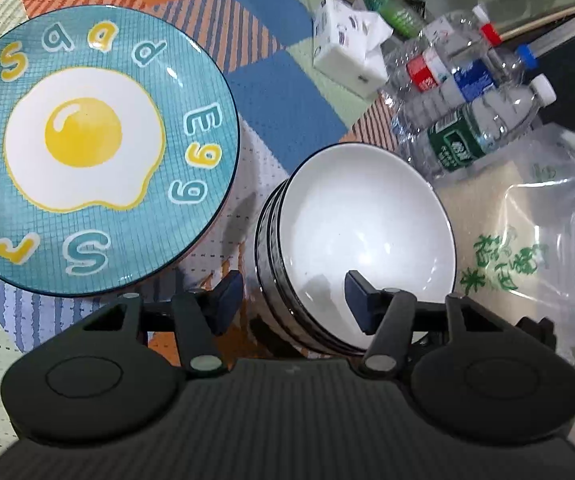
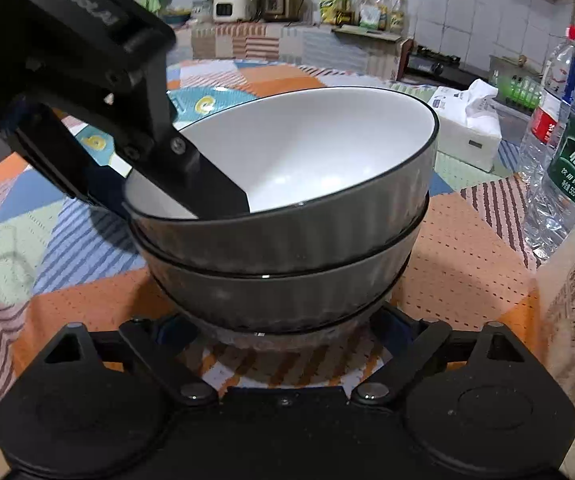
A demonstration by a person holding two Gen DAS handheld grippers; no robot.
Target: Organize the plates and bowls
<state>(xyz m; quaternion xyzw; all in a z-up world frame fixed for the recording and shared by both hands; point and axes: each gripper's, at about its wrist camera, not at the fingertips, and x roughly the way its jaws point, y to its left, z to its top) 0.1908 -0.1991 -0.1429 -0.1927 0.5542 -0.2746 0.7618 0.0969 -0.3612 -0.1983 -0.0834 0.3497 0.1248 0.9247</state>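
Observation:
A stack of grey ribbed bowls with white insides (image 1: 363,236) stands on the patterned cloth; it fills the right wrist view (image 2: 287,240). A teal plate with a fried-egg picture (image 1: 83,148) lies to its left, its edge showing behind the bowls (image 2: 203,102). My left gripper (image 1: 293,300) is open, its jaws straddling the near rim of the top bowl, one finger (image 2: 211,192) inside it. My right gripper (image 2: 283,332) is open, low at the base of the stack, its fingertips either side of the bottom bowl.
Several plastic water bottles (image 1: 467,92) and a tissue box (image 1: 347,52) lie beyond the bowls. A clear bag with a handle (image 1: 547,232) lies to the right. A counter with appliances and bottles (image 2: 287,0) stands behind the table.

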